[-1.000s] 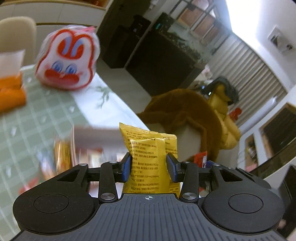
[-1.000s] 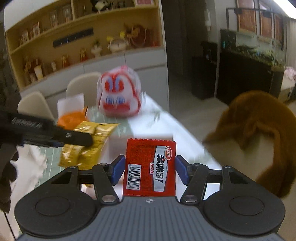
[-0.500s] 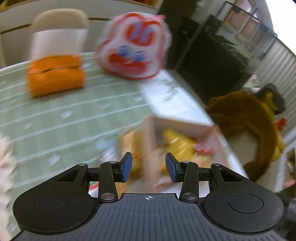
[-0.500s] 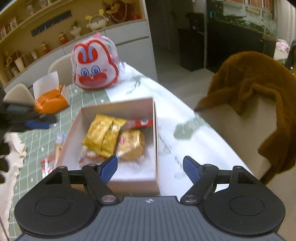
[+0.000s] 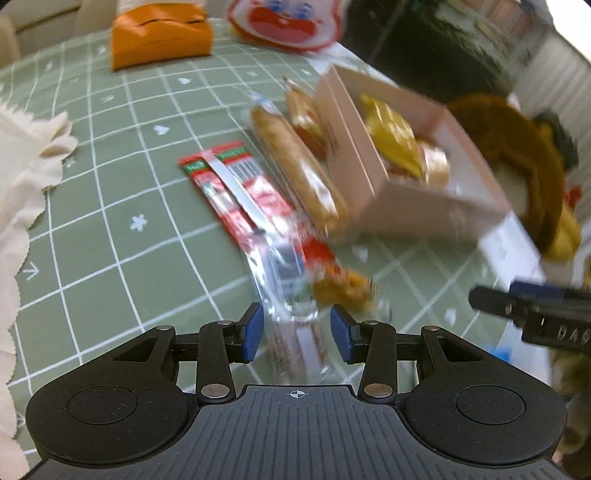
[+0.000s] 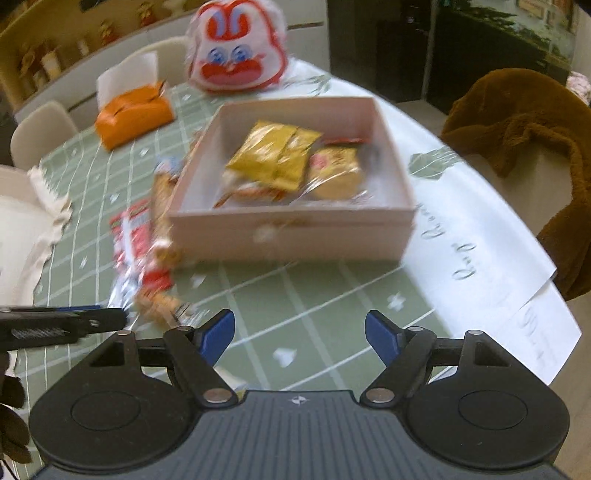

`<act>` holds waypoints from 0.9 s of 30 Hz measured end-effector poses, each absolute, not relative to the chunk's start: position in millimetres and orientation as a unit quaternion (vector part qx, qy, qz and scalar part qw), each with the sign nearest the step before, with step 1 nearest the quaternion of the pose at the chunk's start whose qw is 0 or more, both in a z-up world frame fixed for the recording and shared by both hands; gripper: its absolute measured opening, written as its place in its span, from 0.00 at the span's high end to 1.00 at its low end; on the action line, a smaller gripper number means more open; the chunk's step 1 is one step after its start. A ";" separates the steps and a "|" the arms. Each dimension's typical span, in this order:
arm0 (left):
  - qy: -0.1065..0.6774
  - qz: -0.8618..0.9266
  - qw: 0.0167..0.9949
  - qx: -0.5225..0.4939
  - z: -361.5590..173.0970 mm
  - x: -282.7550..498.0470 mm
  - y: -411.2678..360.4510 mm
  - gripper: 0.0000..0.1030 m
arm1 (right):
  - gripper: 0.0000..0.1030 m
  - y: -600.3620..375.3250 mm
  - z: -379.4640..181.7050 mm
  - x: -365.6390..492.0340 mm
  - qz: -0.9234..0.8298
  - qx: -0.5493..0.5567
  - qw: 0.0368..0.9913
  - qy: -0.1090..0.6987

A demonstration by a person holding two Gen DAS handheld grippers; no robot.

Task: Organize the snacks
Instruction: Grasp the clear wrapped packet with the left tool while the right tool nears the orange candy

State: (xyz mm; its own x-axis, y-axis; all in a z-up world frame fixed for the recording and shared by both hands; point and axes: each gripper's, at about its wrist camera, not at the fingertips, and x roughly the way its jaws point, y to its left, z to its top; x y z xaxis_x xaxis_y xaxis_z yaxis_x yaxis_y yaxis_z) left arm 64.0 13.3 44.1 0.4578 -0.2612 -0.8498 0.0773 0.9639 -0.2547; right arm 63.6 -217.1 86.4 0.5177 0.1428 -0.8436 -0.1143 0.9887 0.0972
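Note:
A pink open box (image 6: 291,225) (image 5: 417,206) stands on the green checked tablecloth and holds yellow packets (image 6: 275,153) and other snacks. Beside its left wall lie long biscuit packets (image 5: 295,162) and a red-and-white packet (image 5: 240,184). A clear packet with orange snacks (image 5: 295,291) lies nearest me. My left gripper (image 5: 297,330) is open, low over the cloth, its fingers either side of that clear packet's near end. My right gripper (image 6: 299,336) is wide open and empty above the cloth in front of the box.
An orange tissue pouch (image 5: 160,33) (image 6: 135,118) and a red-and-white rabbit-face bag (image 6: 238,55) stand at the back. A cream cloth (image 5: 26,177) lies left. White paper (image 6: 491,266) lies at the right table edge, by a brown fur-draped chair (image 6: 535,147).
Both grippers let go of their packets, the yellow one and the red one, which now lie in the box. Both then opened and dropped lower; the left one swung to the loose packets.

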 end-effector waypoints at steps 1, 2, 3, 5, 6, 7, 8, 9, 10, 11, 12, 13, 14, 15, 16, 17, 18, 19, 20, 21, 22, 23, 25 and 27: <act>0.515 -0.104 0.847 -0.075 42.0 62.1 9.1 0.56 | 0.24 -210.6 85.4 60.6 0.078 0.009 0.869 0.488; 0.510 -0.109 0.851 -0.064 40.8 59.9 6.6 0.55 | 0.24 -206.0 85.0 58.7 0.080 0.006 0.868 0.489; 0.505 -0.111 0.854 -0.056 40.1 58.7 6.1 0.55 | 0.24 -201.4 84.3 57.3 0.083 0.003 0.867 0.491; 0.500 -0.115 0.856 -0.059 41.1 55.1 10.1 0.60 | 0.24 -191.8 83.1 56.6 0.085 -0.001 0.865 0.494; 0.500 -0.113 0.856 -0.065 41.6 54.0 13.5 0.65 | 0.24 -186.8 82.5 57.2 0.086 -0.002 0.865 0.495; 0.498 -0.112 0.857 -0.072 42.8 48.5 18.1 0.72 | 0.24 -182.3 82.4 58.4 0.087 -0.002 0.864 0.495; 0.497 -0.113 0.857 -0.081 43.6 43.0 24.1 0.76 | 0.24 -177.2 82.2 60.4 0.089 -0.003 0.864 0.495; 0.497 -0.113 0.856 -0.089 43.6 37.9 29.8 0.77 | 0.24 -172.2 81.9 62.6 0.090 -0.003 0.865 0.494; 0.496 -0.110 0.856 -0.094 43.7 35.8 34.8 0.77 | 0.24 -165.3 82.1 65.3 0.093 -0.004 0.865 0.493; 0.495 -0.105 0.857 -0.095 44.7 32.8 40.1 0.77 | 0.24 -158.5 81.7 67.7 0.097 -0.006 0.865 0.493; 0.495 -0.099 0.858 -0.094 45.4 30.1 44.9 0.77 | 0.24 -151.3 81.0 70.3 0.103 -0.010 0.863 0.494; 0.494 -0.093 0.859 -0.094 45.7 28.1 49.6 0.77 | 0.24 -143.6 79.7 73.0 0.111 -0.015 0.861 0.496; 0.495 -0.088 0.859 -0.098 45.2 26.8 54.3 0.78 | 0.24 -135.7 78.2 75.4 0.118 -0.022 0.859 0.497; 0.497 -0.086 0.857 -0.104 44.4 25.9 58.5 0.78 | 0.24 -129.7 76.3 77.2 0.123 -0.028 0.858 0.497; 0.498 -0.084 0.856 -0.111 43.8 24.5 62.7 0.78 | 0.24 -121.5 73.3 81.3 0.126 -0.036 0.858 0.497; 0.498 -0.083 0.855 -0.117 43.9 22.7 66.3 0.78 | 0.24 -115.9 70.7 84.9 0.125 -0.042 0.857 0.498; 0.496 -0.084 0.855 -0.124 44.7 20.7 69.5 0.78 | 0.24 -112.1 68.5 87.7 0.123 -0.045 0.857 0.499; 0.493 -0.085 0.856 -0.131 46.2 19.2 71.9 0.78 | 0.24 -108.3 65.3 91.7 0.123 -0.046 0.854 0.503; 0.490 -0.087 0.856 -0.138 48.3 17.2 75.0 0.78 | 0.24 -105.1 62.1 95.2 0.124 -0.047 0.851 0.509; 0.487 -0.090 0.857 -0.145 50.4 15.3 77.6 0.78 | 0.27 -102.0 59.2 97.7 0.125 -0.050 0.847 0.515; 0.485 -0.096 0.856 -0.151 52.3 13.5 79.5 0.79 | 0.36 -100.1 57.5 97.8 0.126 -0.055 0.844 0.518; 0.484 -0.102 0.855 -0.155 54.1 13.0 80.5 0.79 | 0.49 -98.0 56.2 97.3 0.128 -0.060 0.842 0.521; 0.483 -0.112 0.854 -0.160 55.4 12.1 78.4 0.78 | 0.59 -97.9 54.4 96.0 0.129 -0.061 0.835 0.532; 0.482 -0.119 0.854 -0.157 55.9 12.9 72.5 0.78 | 0.61 -103.1 53.8 92.8 0.122 -0.055 0.834 0.536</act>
